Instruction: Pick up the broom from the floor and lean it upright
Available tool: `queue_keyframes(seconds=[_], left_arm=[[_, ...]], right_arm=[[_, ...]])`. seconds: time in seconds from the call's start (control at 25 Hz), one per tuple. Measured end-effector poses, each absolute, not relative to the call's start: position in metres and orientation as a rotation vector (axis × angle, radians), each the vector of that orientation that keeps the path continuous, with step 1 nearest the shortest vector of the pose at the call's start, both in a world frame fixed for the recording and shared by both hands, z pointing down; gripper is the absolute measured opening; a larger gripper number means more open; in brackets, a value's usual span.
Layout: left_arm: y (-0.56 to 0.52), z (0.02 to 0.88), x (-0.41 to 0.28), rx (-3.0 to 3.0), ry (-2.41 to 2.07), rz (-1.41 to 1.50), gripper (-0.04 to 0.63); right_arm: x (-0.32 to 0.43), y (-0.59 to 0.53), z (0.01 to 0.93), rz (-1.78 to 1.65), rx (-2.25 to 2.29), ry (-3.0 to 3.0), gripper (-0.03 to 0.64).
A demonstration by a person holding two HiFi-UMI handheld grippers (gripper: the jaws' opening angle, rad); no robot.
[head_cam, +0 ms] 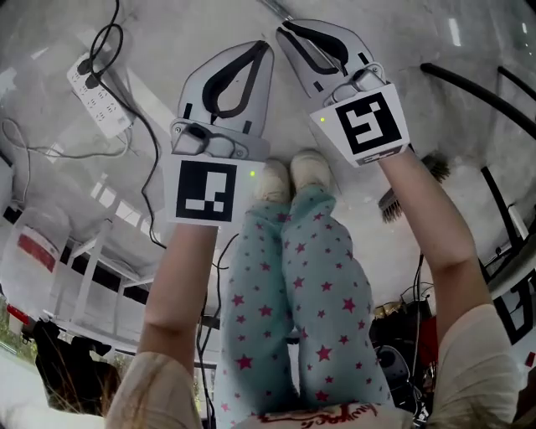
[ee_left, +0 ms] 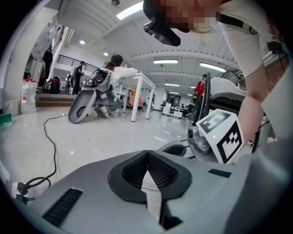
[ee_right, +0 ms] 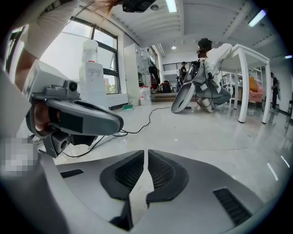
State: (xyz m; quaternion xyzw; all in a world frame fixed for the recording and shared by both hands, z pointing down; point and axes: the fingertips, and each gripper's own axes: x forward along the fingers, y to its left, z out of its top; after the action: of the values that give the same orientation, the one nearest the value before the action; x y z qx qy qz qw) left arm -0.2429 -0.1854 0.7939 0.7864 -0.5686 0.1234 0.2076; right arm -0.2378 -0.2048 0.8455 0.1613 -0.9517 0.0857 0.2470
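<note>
A bristly brush head (head_cam: 390, 204), apparently the broom's, lies on the floor to the right of my feet, partly hidden behind my right forearm. I cannot trace its handle. Both grippers hang side by side over pale floor ahead of my shoes (head_cam: 293, 174), away from the brush. My left gripper (head_cam: 266, 46) is shut with its tips touching and nothing between them, as the left gripper view (ee_left: 147, 154) confirms. My right gripper (head_cam: 285, 25) is also shut and empty, with only a thin slit between the pads (ee_right: 145, 153). Neither gripper view shows the broom.
A white power strip (head_cam: 100, 102) with black cables lies on the floor at the left. A white table frame (head_cam: 92, 260) stands at lower left, and black metal tubes (head_cam: 490, 94) curve along the right. Farther off stand a scooter (ee_left: 89, 100), a white table (ee_right: 249, 68) and a water dispenser (ee_right: 91, 73).
</note>
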Motion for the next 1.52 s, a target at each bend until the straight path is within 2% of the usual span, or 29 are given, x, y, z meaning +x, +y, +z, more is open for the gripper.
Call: queue_keyframes(seconds=[0.16, 0.24, 0.28, 0.52, 0.8, 1.0, 1.32, 1.52], left_arm=[[-0.187, 0.802, -0.249, 2.175, -1.605, 0.317, 0.021], [-0.186, 0.806, -0.249, 2.173, -1.608, 0.32, 0.021], [-0.187, 0.807, -0.25, 2.17, -1.613, 0.316, 0.021], [-0.185, 0.806, -0.249, 2.175, -1.615, 0.326, 0.021], [-0.185, 0.799, -0.251, 2.162, -1.622, 0.326, 0.021], [-0.182, 0.77, -0.251, 2.122, -1.662, 0.297, 0.021], [-0.169, 0.64, -0.226, 2.081, -1.652, 0.262, 0.021], [-0.171, 0.565, -0.215, 2.089, -1.673, 0.24, 0.021]], right_arm=[[-0.237, -0.214, 0.883, 0.233, 0.465, -2.53, 0.032], [-0.232, -0.219, 0.91, 0.248, 0.463, -2.455, 0.144], [-0.229, -0.22, 0.924, 0.25, 0.453, -2.414, 0.15], [-0.206, -0.212, 0.993, 0.188, 0.351, -2.23, 0.15], [-0.203, -0.212, 0.993, 0.318, 0.396, -2.227, 0.103], [-0.199, -0.218, 0.933, 0.271, 0.501, -2.303, 0.098], [-0.159, -0.187, 0.728, 0.209, 0.596, -2.475, 0.098], [-0.13, -0.172, 0.631, 0.123, 0.608, -2.507, 0.098]])
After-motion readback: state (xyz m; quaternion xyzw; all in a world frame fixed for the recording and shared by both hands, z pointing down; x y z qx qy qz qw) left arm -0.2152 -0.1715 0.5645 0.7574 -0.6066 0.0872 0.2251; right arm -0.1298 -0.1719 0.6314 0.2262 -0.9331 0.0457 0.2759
